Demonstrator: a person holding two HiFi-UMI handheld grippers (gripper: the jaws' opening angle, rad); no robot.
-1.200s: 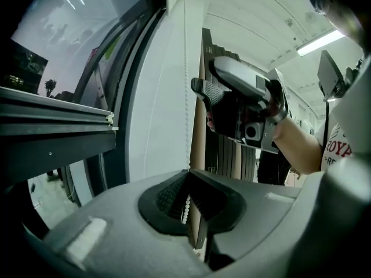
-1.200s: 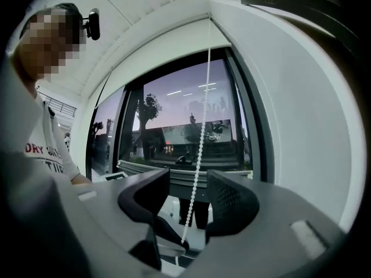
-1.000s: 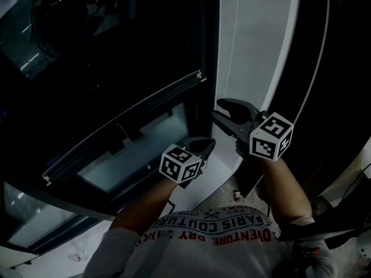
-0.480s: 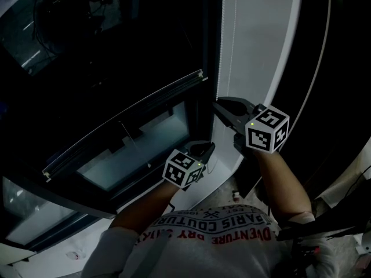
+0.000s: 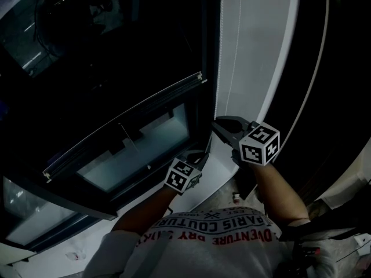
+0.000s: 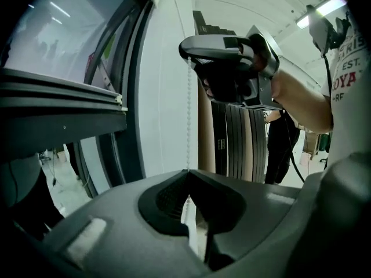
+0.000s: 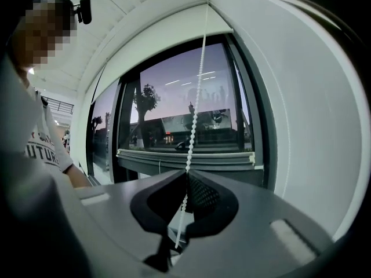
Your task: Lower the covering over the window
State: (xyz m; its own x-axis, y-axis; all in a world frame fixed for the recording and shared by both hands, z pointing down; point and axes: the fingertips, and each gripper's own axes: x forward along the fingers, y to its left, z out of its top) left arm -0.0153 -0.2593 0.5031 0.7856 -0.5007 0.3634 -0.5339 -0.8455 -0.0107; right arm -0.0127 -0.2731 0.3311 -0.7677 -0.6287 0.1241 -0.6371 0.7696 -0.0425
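Both grippers have dropped lower along the chain since a second ago. The right gripper (image 7: 187, 172) has just snapped its jaws closed on the bead chain (image 7: 197, 91), which runs straight up from between them. The left gripper (image 6: 187, 171) is pinched on the chain too, just under the right one. The chain hangs beside the white wall (image 7: 290, 97) at the right edge of the window (image 7: 168, 109). The covering's bottom rail (image 7: 185, 157) sits across the glass, with pane showing on both sides of it.
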